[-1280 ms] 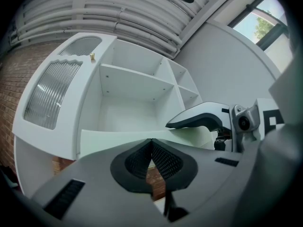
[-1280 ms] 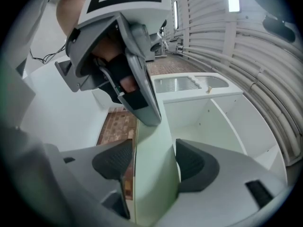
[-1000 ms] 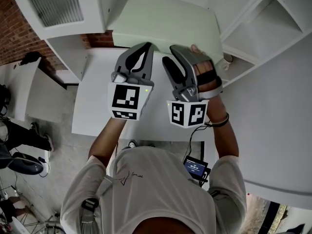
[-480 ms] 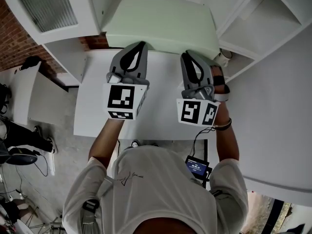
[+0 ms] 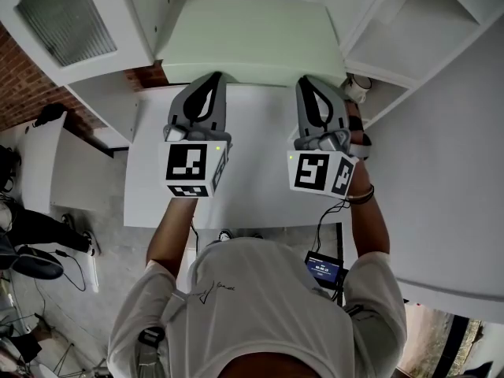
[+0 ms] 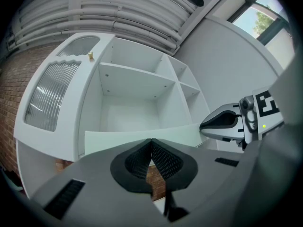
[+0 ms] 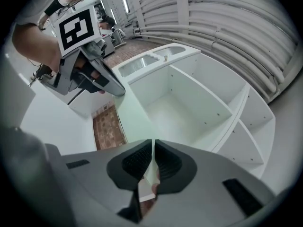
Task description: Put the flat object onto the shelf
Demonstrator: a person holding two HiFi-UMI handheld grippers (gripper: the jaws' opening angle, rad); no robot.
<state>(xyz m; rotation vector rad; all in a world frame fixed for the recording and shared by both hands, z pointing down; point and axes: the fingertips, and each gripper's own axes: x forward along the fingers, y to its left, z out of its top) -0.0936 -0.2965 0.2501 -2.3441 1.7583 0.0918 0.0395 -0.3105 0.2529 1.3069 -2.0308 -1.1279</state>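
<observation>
The flat object is a pale green board [image 5: 252, 38], held level above the white table [image 5: 252, 187] in front of the shelf unit. My left gripper [image 5: 211, 81] is shut on the left part of the board's near edge [image 6: 118, 138]. My right gripper [image 5: 313, 85] grips the same edge further right. Its jaws have just been closing and now pinch the thin board [image 7: 130, 117] between the pads. In each gripper view the other gripper shows at the side, the right gripper [image 6: 208, 125] and the left gripper [image 7: 118, 91].
The white shelf unit [image 6: 137, 82] has open compartments straight ahead and more at the right [image 5: 409, 38]. A cabinet door with ribbed glass [image 5: 63, 18] stands at the left. A brick floor [image 7: 109, 126] shows below the board. A small white fitting [image 5: 358, 85] sits by the right gripper.
My right gripper has slid to the right along the board's near edge, rolled upright and closed its jaws on the board. The left gripper has kept its grip and place.
</observation>
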